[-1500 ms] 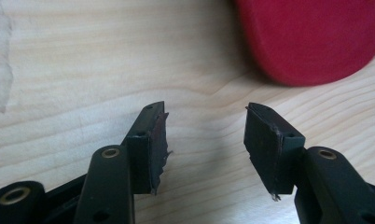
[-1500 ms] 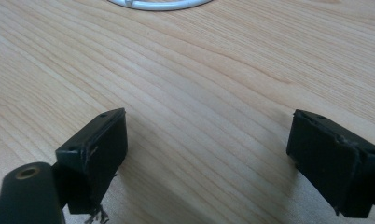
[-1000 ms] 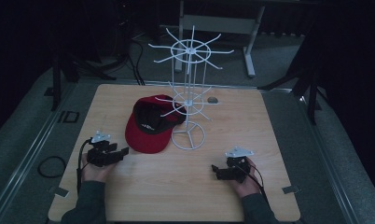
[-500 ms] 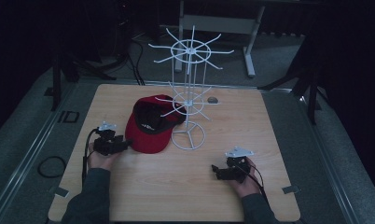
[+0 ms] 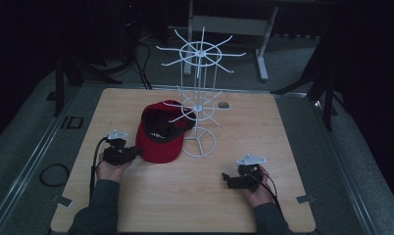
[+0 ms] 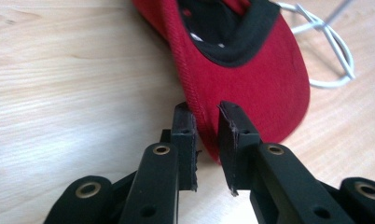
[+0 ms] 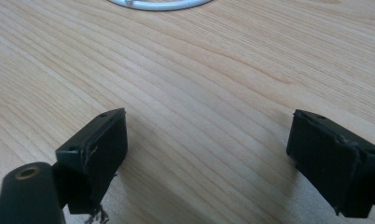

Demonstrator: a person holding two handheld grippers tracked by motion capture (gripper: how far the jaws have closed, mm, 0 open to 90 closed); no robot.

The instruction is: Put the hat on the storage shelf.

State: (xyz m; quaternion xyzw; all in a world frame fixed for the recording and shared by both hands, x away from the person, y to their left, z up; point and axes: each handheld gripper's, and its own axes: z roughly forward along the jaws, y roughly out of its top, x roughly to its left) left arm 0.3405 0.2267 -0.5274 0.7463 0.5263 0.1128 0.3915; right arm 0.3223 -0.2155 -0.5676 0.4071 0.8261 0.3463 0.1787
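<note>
A red cap point(image 5: 160, 137) with a black lining lies upside down on the wooden table point(image 5: 283, 132), against the base of a white wire rack point(image 5: 200, 107). My left gripper point(image 5: 134, 152) is at the cap's near left edge. In the left gripper view the red brim point(image 6: 255, 74) reaches between the jaws of that gripper point(image 6: 206, 121), which stand narrowly open around its edge with a gap still showing. My right gripper point(image 5: 227, 178) rests low at the front right, well apart from the cap. It is wide open point(image 7: 209, 154) over bare wood.
The rack's round base ring point(image 6: 335, 60) lies just right of the cap and also shows ahead of the right gripper point(image 7: 157, 3). A small dark object point(image 5: 223, 104) sits behind the rack. Dark floor, cables and stand legs surround the table.
My left gripper has moved forward and right from the table's left side to the cap's brim. The right gripper has stayed where it was.
</note>
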